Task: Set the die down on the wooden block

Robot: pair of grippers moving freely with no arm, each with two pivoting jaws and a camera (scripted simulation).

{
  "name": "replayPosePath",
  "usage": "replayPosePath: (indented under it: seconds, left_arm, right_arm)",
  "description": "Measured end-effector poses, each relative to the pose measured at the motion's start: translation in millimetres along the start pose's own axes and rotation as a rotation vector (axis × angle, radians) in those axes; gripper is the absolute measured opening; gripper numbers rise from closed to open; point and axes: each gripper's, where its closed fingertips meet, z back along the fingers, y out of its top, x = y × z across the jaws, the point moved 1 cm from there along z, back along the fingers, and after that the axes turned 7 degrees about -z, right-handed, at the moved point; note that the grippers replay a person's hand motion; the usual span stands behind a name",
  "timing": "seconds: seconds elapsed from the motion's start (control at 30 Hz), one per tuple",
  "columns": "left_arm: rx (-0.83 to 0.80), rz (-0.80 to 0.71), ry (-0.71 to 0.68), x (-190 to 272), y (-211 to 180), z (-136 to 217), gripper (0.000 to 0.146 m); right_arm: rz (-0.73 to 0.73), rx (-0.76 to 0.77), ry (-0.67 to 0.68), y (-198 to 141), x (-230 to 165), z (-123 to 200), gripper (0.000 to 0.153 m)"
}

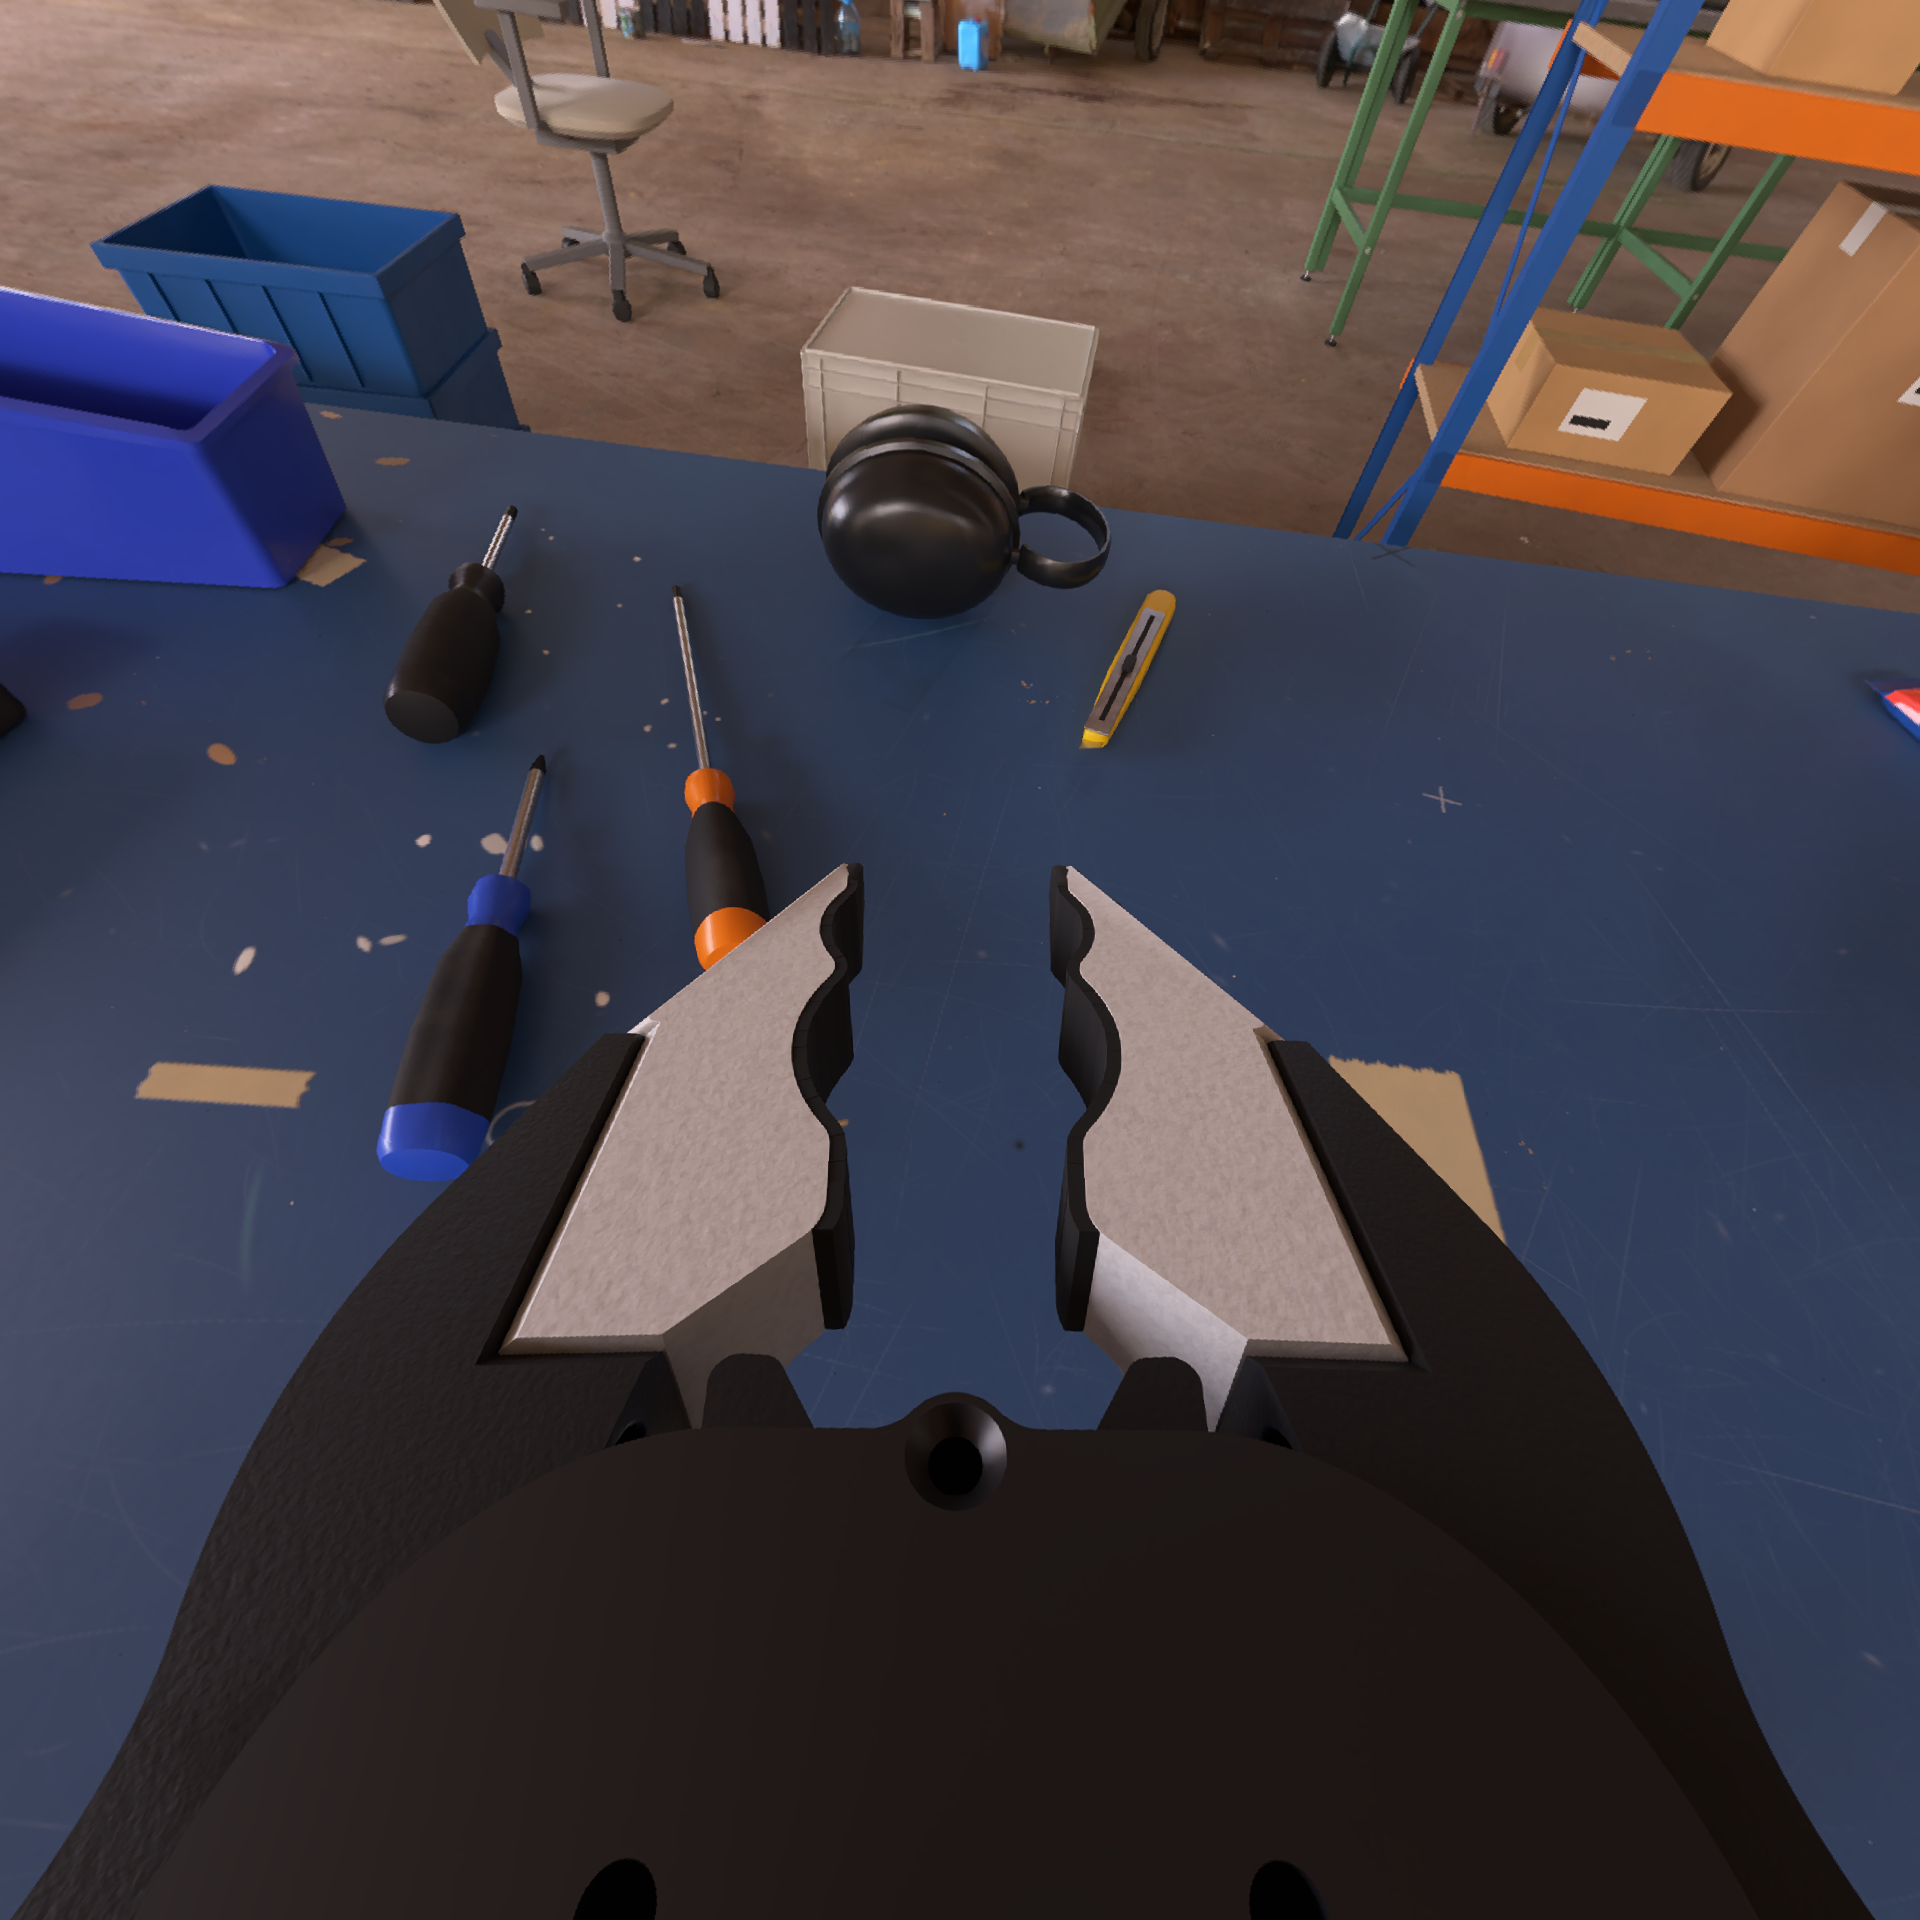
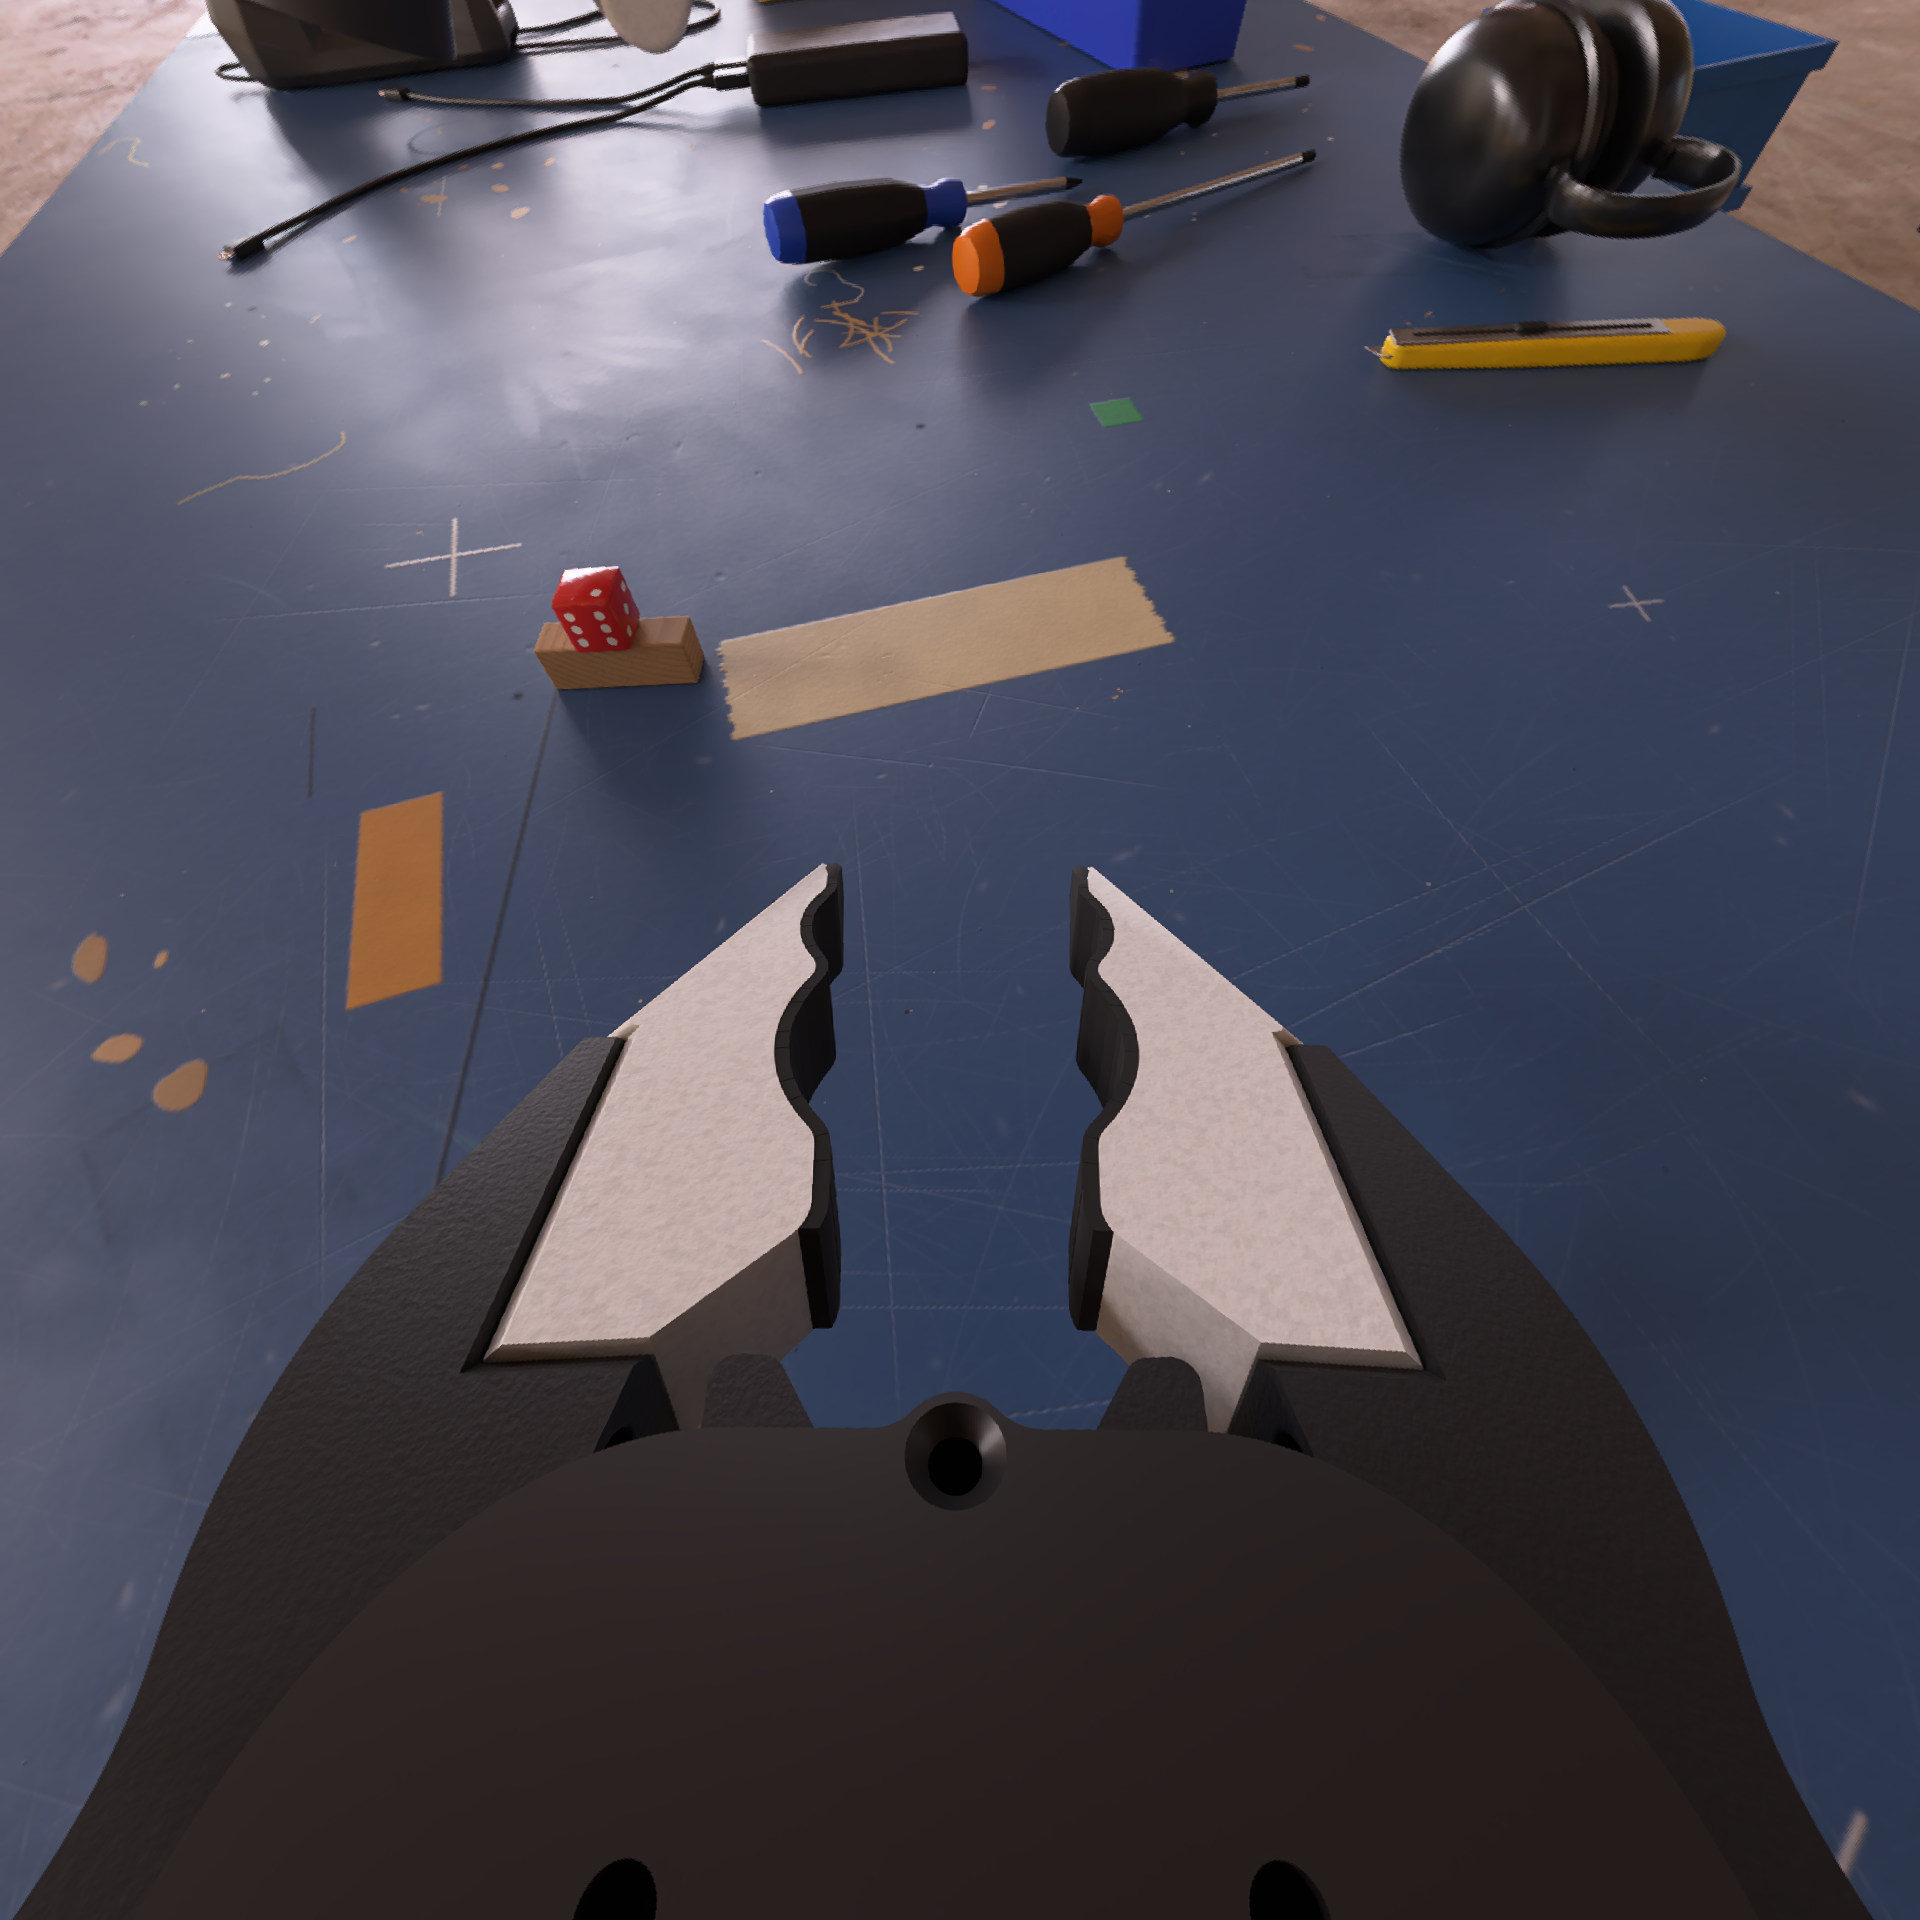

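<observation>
In the right wrist view a small red die (image 2: 595, 609) with white pips sits on the left part of a small wooden block (image 2: 621, 656) on the blue table, slightly tilted. My right gripper (image 2: 956, 894) is open and empty, nearer than the block and to its right, well apart from it. My left gripper (image 1: 956, 894) is open and empty above bare table. The die and block do not show in the left wrist view.
Three screwdrivers (image 2: 883, 216) (image 2: 1039, 244) (image 2: 1132, 109), black ear muffs (image 2: 1548, 120), a yellow utility knife (image 2: 1553, 343) and a strip of tan tape (image 2: 940, 644) lie farther on. A blue bin (image 1: 145, 447), cables and a black device (image 2: 353, 31) lie at the far end.
</observation>
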Motion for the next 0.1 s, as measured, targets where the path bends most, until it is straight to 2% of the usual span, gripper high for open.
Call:
replayPosePath:
  seconds: [0.1]
  left_arm:
    - [0.002,0.008,-0.006,0.0,-0.4,0.1,0.036]
  right_arm:
    - [-0.009,0.004,-0.005,0.5,1.4,0.6,0.044]
